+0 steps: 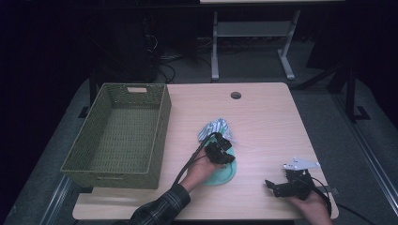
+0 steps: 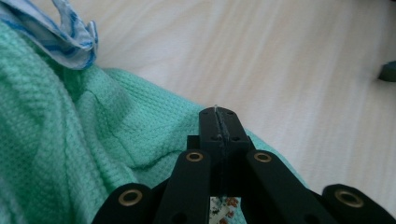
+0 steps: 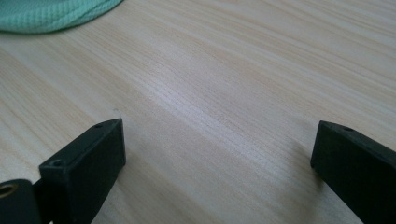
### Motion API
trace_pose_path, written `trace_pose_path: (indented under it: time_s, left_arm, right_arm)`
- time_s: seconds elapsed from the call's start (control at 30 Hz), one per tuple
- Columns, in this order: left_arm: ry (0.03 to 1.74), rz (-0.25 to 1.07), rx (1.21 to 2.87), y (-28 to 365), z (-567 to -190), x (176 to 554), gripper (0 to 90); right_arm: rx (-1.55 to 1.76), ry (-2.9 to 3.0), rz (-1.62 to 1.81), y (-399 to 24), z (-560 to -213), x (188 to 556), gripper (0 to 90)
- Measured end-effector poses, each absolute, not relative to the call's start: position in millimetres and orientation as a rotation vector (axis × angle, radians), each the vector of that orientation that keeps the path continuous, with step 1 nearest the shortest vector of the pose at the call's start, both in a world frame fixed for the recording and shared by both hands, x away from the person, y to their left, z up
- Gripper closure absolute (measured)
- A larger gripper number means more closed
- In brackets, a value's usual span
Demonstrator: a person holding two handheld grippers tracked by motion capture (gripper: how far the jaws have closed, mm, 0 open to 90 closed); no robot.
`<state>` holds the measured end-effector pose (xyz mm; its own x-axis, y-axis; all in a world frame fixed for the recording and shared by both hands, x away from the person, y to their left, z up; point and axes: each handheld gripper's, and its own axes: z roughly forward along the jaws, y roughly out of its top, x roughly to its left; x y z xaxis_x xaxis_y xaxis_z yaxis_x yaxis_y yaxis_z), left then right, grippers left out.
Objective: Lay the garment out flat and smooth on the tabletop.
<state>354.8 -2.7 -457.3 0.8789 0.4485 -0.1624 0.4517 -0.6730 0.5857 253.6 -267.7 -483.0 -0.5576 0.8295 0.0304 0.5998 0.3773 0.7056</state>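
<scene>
The left gripper (image 1: 224, 157) sits over the green cloth (image 1: 224, 173) at the near middle of the tabletop (image 1: 263, 122). In the left gripper view its two black jaws meet tip to tip with no gap between them, and the green cloth (image 2: 70, 140) lies directly beneath and beside the tips. Whether a fold of the cloth is pinched between the pads cannot be told from the pictures; a small scrap of patterned fabric (image 2: 219, 210) shows behind the jaws, close to the gripper body.

The green cloth lies flat on the tabletop, its waffle weave bunched into shallow folds. A blue-and-white striped cloth (image 1: 215, 129) lies crumpled just beyond it, touching its far edge; in the left gripper view the striped cloth (image 2: 65, 37) overlaps the green cloth at the upper left.

The right gripper (image 1: 277, 186) rests at the near right of the tabletop, well apart from both cloths. In the right gripper view its jaws stand wide apart with bare wood between them, and an edge of the green cloth (image 3: 51, 16) shows at the upper left.

A green woven basket (image 1: 157, 136) stands on the left side of the tabletop, apart from the cloths.
</scene>
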Motion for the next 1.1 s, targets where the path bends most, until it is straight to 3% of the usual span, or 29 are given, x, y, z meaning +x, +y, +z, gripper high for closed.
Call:
trace_pose_path:
  time_s: [0.43,0.57,0.7,0.83,1.1]
  left_arm:
    - [0.5,-0.103,2.419,-38.9,-458.4,317.7,89.4]
    - [0.498,-0.084,2.398,-36.4,-448.3,317.0,79.5]
    - [0.518,-0.049,2.345,-23.0,-428.6,323.9,76.9]
    - [0.555,-0.007,2.288,-5.6,-411.1,331.7,76.5]
    - [0.623,0.06,2.236,25.1,-393.9,349.8,76.2]
  right_arm:
    - [1.253,2.314,0.978,-267.6,-483.0,253.5,2.7]
    - [1.252,2.314,0.978,-267.6,-482.9,253.5,2.7]
    - [1.249,2.314,0.974,-267.2,-482.7,253.9,3.4]
    - [1.242,2.341,1.018,-266.6,-476.4,254.7,21.1]
    - [1.176,2.322,1.226,-254.7,-460.2,260.8,68.3]
